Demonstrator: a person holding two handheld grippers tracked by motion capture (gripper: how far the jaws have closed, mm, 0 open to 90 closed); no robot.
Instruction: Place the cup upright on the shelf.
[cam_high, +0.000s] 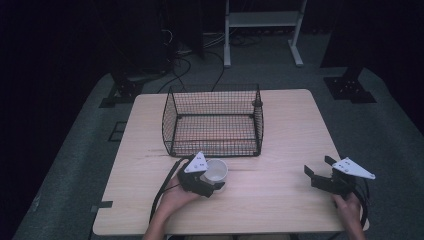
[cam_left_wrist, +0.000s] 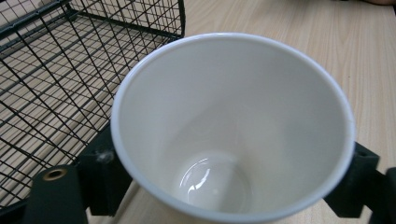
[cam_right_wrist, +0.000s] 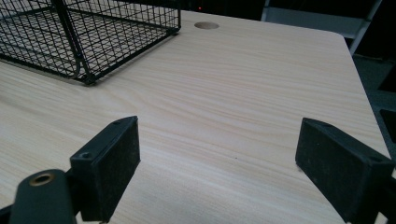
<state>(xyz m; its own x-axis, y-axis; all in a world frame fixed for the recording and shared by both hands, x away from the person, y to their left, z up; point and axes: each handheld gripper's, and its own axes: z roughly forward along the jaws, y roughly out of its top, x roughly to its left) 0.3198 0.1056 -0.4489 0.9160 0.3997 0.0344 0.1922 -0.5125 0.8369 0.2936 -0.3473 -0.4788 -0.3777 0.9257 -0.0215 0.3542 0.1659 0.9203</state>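
Left gripper (cam_high: 214, 181), seen from the high view, is clamped on a white cup (cam_high: 216, 170) that stands just in front of the wire basket (cam_high: 212, 121), near the table's (cam_high: 280, 200) front edge; gripping it low on the wall likely keeps the mouth up for a lift over the rim. Right gripper (cam_high: 320, 170) rests well apart at the right, jaws wide, probably kept clear. From the left gripper view, the cup (cam_left_wrist: 233, 126) sits empty between both pads (cam_left_wrist: 100, 179), basket (cam_left_wrist: 56, 84) close beside. From the right gripper view, its gripper (cam_right_wrist: 219, 163) holds nothing over bare table (cam_right_wrist: 243, 93), basket (cam_right_wrist: 93, 32) farther off.
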